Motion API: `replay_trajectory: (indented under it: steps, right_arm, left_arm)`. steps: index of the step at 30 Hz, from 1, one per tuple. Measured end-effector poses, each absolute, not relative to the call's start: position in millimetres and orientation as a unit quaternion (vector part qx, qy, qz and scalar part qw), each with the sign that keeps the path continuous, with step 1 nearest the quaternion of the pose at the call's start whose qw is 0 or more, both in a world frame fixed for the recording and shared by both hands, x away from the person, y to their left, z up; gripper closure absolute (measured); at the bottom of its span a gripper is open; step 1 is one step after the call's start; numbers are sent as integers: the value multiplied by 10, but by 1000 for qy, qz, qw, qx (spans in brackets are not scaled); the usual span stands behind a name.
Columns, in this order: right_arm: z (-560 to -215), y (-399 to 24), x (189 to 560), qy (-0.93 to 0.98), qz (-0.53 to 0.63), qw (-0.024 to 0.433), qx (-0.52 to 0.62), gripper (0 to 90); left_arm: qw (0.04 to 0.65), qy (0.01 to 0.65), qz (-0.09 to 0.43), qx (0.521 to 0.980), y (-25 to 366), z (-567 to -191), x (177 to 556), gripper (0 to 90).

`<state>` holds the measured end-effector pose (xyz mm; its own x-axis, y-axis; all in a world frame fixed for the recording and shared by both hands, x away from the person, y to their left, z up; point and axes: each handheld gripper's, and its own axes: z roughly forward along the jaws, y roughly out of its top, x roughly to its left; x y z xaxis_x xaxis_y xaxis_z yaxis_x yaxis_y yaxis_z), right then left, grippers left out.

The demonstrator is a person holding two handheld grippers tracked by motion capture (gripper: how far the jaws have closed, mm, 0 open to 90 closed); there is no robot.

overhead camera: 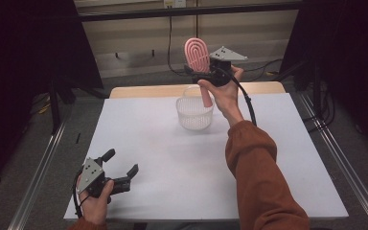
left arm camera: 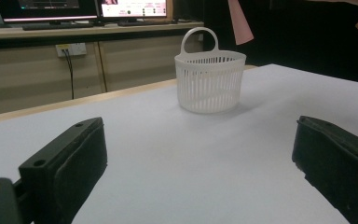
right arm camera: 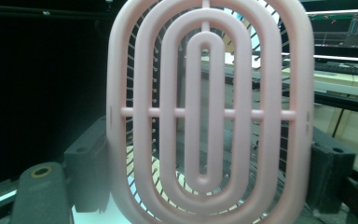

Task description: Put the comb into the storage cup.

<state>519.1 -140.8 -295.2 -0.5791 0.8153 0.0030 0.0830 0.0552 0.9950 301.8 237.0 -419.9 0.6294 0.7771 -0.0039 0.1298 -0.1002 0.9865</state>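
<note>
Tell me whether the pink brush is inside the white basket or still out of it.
Out. The pink brush is held up in the right gripper, with its handle tip above the white basket rim.

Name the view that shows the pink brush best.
The right gripper view: the brush shows close up, its oval ribs and bristles clear. The high view shows it whole but small; the left gripper view catches a pink handle tip.
</note>
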Motion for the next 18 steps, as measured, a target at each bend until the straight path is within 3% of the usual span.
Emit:
replay_trajectory:
  steps: [18]
  right_arm:
    - [-3197,-1319,5317,660,590,314,343,194]
  left_arm:
    - [583,329,277,689,2375,-4199,3017,32]
